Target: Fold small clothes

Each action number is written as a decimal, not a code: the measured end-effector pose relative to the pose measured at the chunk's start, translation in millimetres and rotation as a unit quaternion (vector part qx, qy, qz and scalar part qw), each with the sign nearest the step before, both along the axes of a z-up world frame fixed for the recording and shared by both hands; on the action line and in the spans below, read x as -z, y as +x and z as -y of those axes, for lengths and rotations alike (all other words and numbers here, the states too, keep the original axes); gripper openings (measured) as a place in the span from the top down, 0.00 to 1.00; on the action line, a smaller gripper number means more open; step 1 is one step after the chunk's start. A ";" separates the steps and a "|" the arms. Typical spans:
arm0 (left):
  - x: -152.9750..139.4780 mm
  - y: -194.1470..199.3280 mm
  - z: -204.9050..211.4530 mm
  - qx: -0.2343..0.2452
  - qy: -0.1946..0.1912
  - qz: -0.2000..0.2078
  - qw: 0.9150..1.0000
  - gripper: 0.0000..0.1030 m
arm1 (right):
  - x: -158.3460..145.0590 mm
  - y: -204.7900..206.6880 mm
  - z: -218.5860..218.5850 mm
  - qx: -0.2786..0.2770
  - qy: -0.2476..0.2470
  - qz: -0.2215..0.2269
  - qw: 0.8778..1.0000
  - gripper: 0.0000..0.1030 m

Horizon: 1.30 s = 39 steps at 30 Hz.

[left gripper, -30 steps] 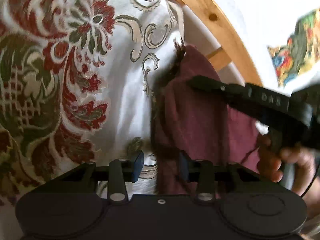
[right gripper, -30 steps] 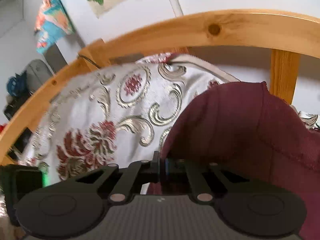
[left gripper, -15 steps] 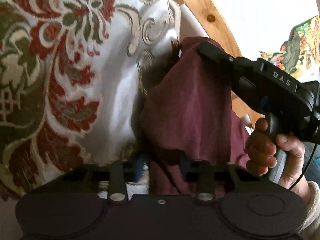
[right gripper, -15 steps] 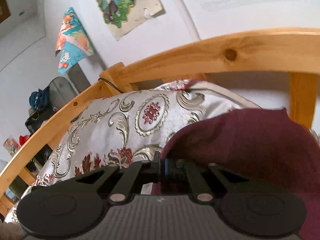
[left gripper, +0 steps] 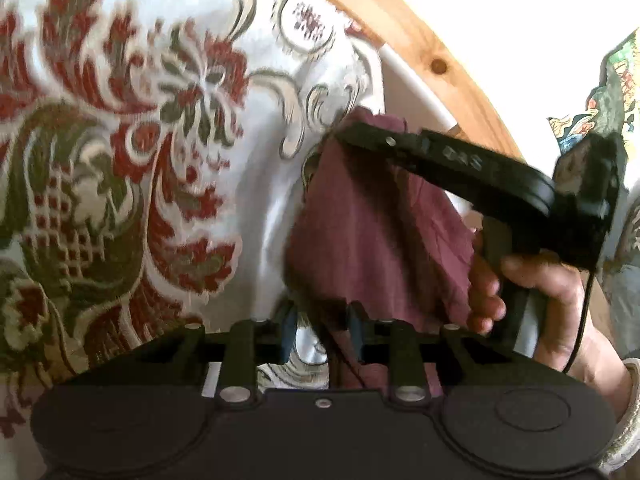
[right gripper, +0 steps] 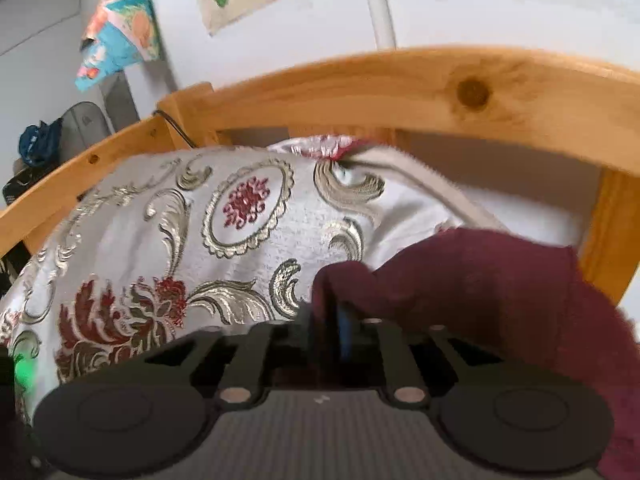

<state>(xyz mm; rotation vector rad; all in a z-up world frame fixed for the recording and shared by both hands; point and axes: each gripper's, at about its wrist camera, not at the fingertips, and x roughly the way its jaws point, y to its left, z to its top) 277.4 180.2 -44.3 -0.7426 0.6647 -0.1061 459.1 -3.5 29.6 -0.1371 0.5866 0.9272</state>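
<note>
My left gripper sits low over the bed, its fingers apart and opening. A hanging edge of the maroon garment runs down between them, but the pads stand clear of the cloth on both sides as far as I can see. My right gripper is opening too. Its fingers are only a narrow gap apart with a bunched fold of the same garment sitting in and over that gap. The blur there is heavy, so I think the cloth is loose between the pads, though I cannot be sure.

From the left wrist view, my right hand holds its gripper's handle, with the fingers reaching to the top corner of the garment. The garment lies draped on the floral bedspread, near the wooden bed frame.
</note>
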 end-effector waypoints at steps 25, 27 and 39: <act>-24.1 10.6 24.5 0.053 0.126 -0.028 0.990 0.09 | -39.8 -173.2 188.2 0.255 -0.057 0.126 0.957 0.00; -26.3 7.3 31.6 0.057 0.139 -0.030 0.988 0.08 | -26.4 -203.2 210.0 0.289 -0.066 0.126 0.947 0.00; -38.9 -35.0 79.2 0.072 0.152 -0.034 0.985 0.03 | 43.5 -278.8 222.8 0.270 -0.164 0.053 0.947 0.00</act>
